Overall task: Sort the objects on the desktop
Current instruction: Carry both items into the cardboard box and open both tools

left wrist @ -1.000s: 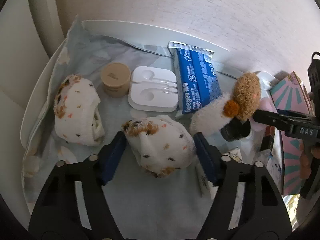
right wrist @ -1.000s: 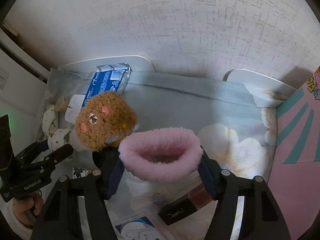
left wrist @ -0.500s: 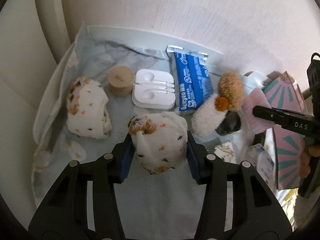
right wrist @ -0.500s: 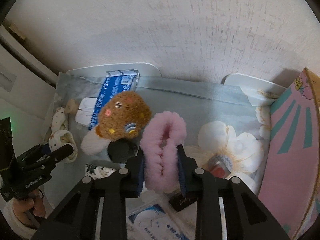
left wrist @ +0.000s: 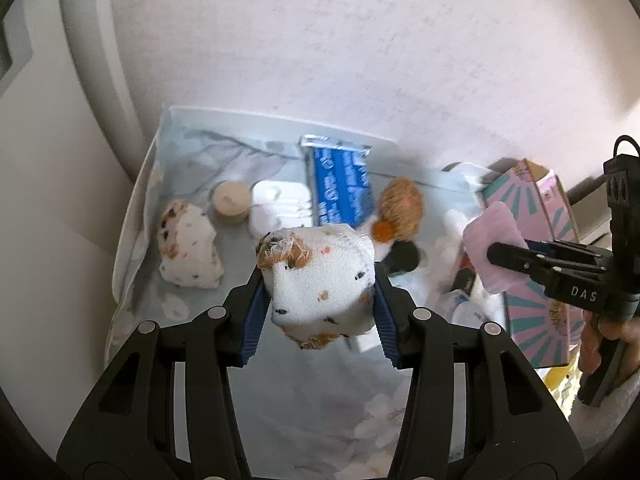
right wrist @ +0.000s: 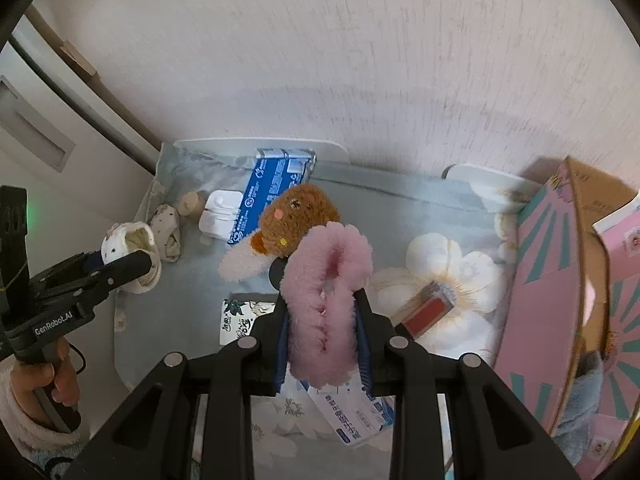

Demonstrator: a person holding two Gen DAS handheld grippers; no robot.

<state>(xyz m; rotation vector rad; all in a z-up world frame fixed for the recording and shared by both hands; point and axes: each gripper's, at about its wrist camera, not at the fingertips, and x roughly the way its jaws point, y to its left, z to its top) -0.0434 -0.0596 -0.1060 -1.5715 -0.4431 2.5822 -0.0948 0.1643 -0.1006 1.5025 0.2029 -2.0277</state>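
My left gripper (left wrist: 318, 292) is shut on a white speckled sock (left wrist: 320, 280) and holds it lifted above the floral cloth (left wrist: 304, 392); it also shows in the right wrist view (right wrist: 120, 260). A matching sock (left wrist: 188, 248) lies on the cloth at the left. My right gripper (right wrist: 322, 312) is shut on a fluffy pink band (right wrist: 326, 276), raised above the cloth; the band also shows in the left wrist view (left wrist: 496, 240). A brown plush toy (right wrist: 296, 220) lies just behind it.
On the cloth lie a blue packet (left wrist: 340, 188), a white earphone case (left wrist: 280, 204), a small tan jar (left wrist: 230, 200), a red lipstick (right wrist: 428, 306), a white and blue box (right wrist: 352, 412) and a patterned tissue pack (right wrist: 240, 318). A pink striped box (right wrist: 560, 280) stands at the right. A wall is behind.
Both grippers closed on their objects and lifted them: the left raised the speckled sock, the right squeezed the pink band narrow and raised it. Both cameras pulled back and up.
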